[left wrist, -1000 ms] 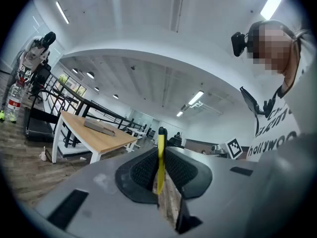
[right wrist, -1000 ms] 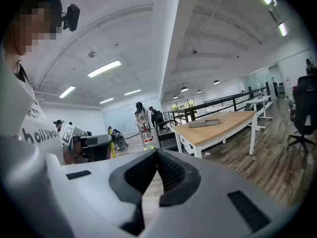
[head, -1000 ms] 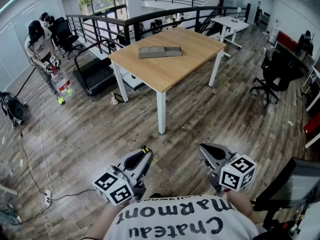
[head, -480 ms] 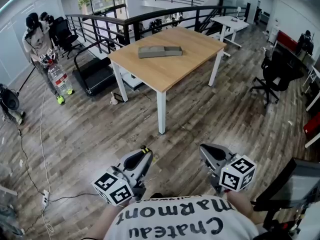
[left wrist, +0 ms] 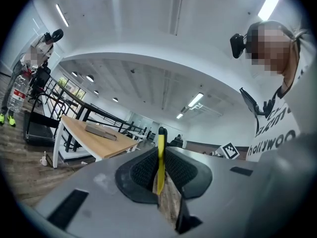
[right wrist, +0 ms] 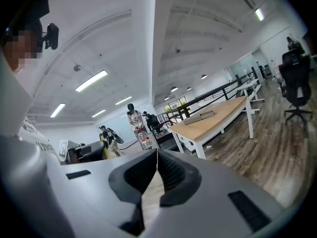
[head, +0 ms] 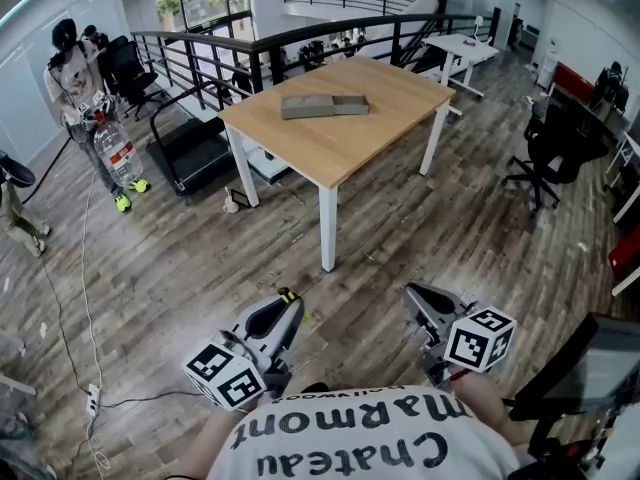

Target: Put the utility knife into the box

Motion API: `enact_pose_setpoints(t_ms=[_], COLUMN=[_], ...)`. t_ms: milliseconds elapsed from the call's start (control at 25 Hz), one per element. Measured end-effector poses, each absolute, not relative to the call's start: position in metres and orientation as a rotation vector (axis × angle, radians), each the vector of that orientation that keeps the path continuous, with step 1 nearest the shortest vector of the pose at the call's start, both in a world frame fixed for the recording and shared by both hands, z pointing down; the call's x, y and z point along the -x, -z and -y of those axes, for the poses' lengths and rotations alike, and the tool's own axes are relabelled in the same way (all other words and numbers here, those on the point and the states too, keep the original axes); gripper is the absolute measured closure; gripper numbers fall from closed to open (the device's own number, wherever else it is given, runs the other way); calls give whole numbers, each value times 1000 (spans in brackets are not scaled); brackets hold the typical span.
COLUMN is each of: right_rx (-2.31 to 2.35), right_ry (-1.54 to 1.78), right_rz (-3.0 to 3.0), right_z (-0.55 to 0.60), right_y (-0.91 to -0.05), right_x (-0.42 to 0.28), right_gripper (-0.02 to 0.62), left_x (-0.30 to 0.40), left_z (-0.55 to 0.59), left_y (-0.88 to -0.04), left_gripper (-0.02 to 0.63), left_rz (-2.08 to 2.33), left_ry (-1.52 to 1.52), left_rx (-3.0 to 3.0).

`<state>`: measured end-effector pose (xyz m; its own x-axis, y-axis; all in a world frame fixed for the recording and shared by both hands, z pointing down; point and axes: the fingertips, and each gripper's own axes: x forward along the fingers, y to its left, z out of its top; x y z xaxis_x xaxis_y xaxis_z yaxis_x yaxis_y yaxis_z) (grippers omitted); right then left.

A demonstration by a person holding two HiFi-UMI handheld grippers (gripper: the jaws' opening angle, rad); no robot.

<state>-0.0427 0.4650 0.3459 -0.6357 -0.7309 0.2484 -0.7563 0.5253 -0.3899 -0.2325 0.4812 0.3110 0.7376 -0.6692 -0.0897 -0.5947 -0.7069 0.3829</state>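
Note:
A thin yellow utility knife (left wrist: 160, 157) with a black tip stands clamped between the jaws of my left gripper (left wrist: 161, 135). In the head view its yellow and black end (head: 289, 296) pokes out of the left gripper (head: 283, 310), low at centre left, over the wooden floor. My right gripper (head: 420, 298) is held beside it, jaws pressed together with nothing between them (right wrist: 157, 153). The flat grey box (head: 322, 105) lies on the wooden table (head: 350, 138) far ahead, well beyond both grippers; it also shows as a grey box (left wrist: 101, 131) and as a grey box (right wrist: 199, 116).
A treadmill (head: 190, 148) and a black railing (head: 200, 43) stand left of the table. A person (head: 72, 78) with a water bottle stands at far left, cables trailing on the floor. Black office chairs (head: 545, 153) and desks are at right.
The grippers have kept their pose and their jaws. The view has edged slightly toward the table. The person at far left has shifted about.

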Motion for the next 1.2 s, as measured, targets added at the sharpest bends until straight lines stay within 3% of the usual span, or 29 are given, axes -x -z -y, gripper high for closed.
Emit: enact_pose_setpoints(t_ms=[440,800,1200], right_rx=[-1337,-1240,-1312], right_ry=[-745,-809,-681], right_rz=[2645,2711,2646], right_z=[-463,-382,-250], right_y=[-373,-376,-377], right_x=[51,45,-68], right_gripper=[584,584,584], left_x=[254,244,163], left_z=[-474,-409,-267], left_y=[-305,-313,-313], left_gripper=[563,565,565], left_rz=[1000,1069,1075], left_ry=[505,497,515], left_rx=[-2624,-2558,-2586])
